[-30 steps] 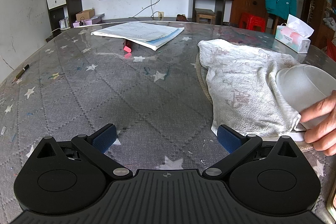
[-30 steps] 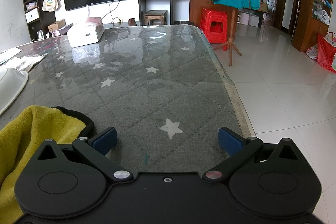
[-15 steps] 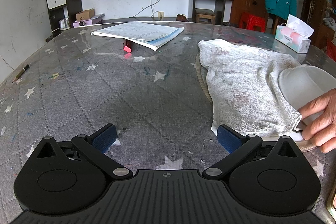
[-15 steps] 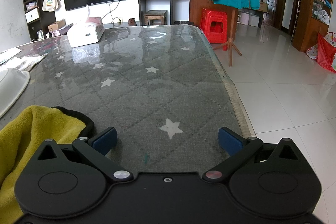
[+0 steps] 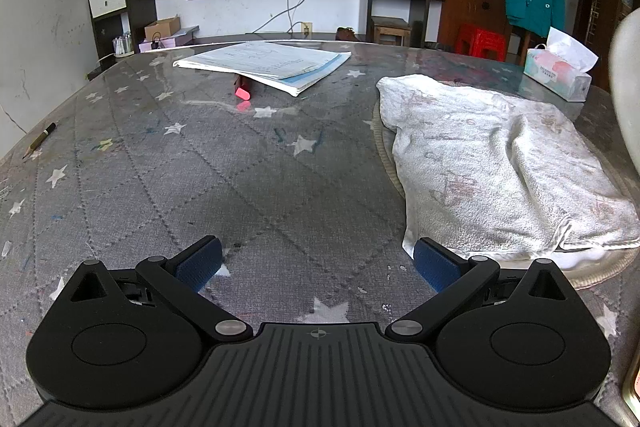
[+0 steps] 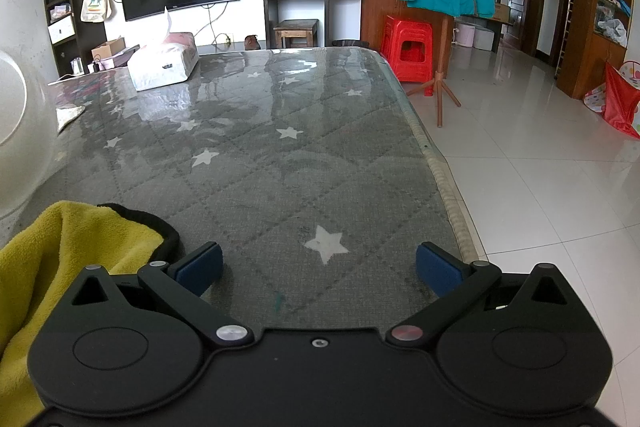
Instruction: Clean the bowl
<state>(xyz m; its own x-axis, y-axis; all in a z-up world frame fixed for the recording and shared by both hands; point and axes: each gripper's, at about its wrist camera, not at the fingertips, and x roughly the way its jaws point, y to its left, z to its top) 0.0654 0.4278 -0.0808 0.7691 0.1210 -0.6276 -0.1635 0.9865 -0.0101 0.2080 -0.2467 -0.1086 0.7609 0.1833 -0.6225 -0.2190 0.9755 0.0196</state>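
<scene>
The table (image 6: 280,163) lies bare ahead of the right claw (image 6: 319,269), its edge running along the right beside open floor. Both claws, left claw (image 5: 318,261) included, sit low, spread and empty. The bowl (image 6: 18,131) is tilted up between them, near a yellow cloth (image 6: 60,247).

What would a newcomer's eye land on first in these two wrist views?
Probably the rumpled white towel, spread on the star-patterned table ahead and right of the open, empty left gripper. Next, the yellow cloth bunched beside the open right gripper. The white bowl looms, tilted, at that view's left edge.
</scene>
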